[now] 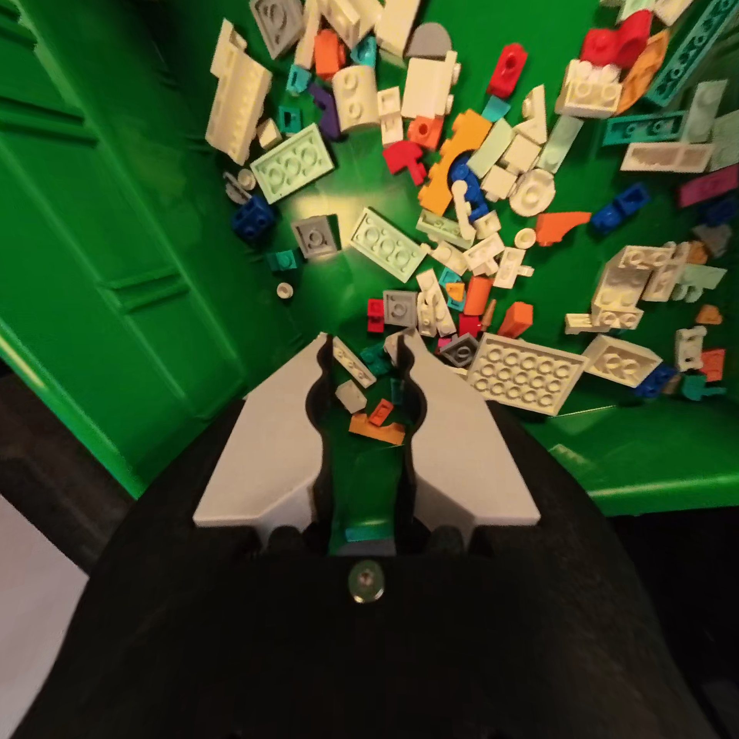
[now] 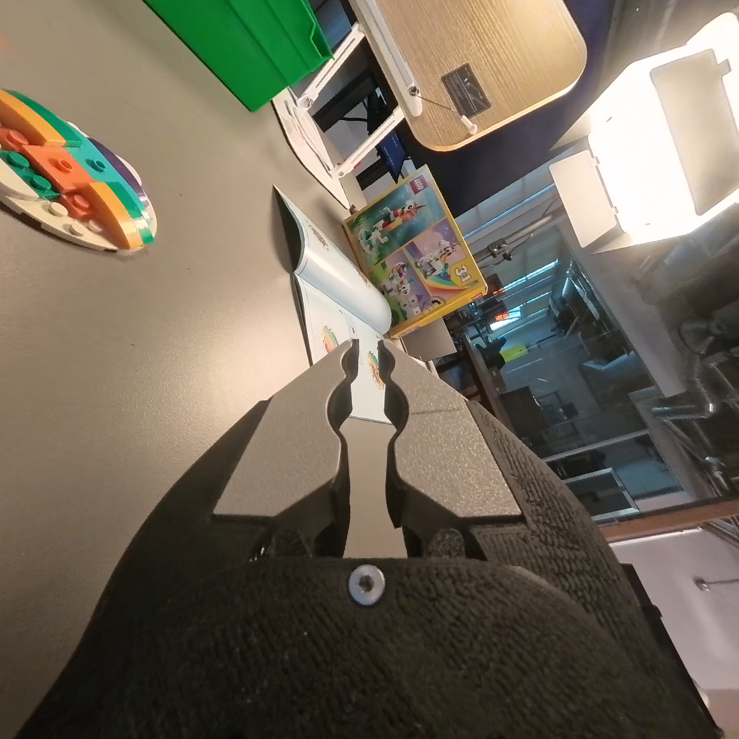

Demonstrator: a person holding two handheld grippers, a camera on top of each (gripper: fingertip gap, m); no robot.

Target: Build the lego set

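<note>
Between the left gripper (image 1: pixel 364 340) jaws, which sit apart with nothing pinched, you can see a few loose bits on the green bin (image 1: pixel 120 280) floor: a small grey piece (image 1: pixel 350 396), an orange plate (image 1: pixel 376 430), a thin white strip (image 1: pixel 354 362). Just right of them is a big white studded plate (image 1: pixel 524 378), and beyond that the whole messy pile of lego pieces (image 1: pixel 440 180), mostly white, orange, red and teal. Over on the right gripper (image 2: pixel 367 344), jaws are also apart and empty, hanging above the grey bench (image 2: pixel 140 360) with the open instruction booklet (image 2: pixel 340 288) ahead, the set's box (image 2: pixel 416 256) behind it, and the half-built round rainbow model (image 2: pixel 68 172) off to the left.
</note>
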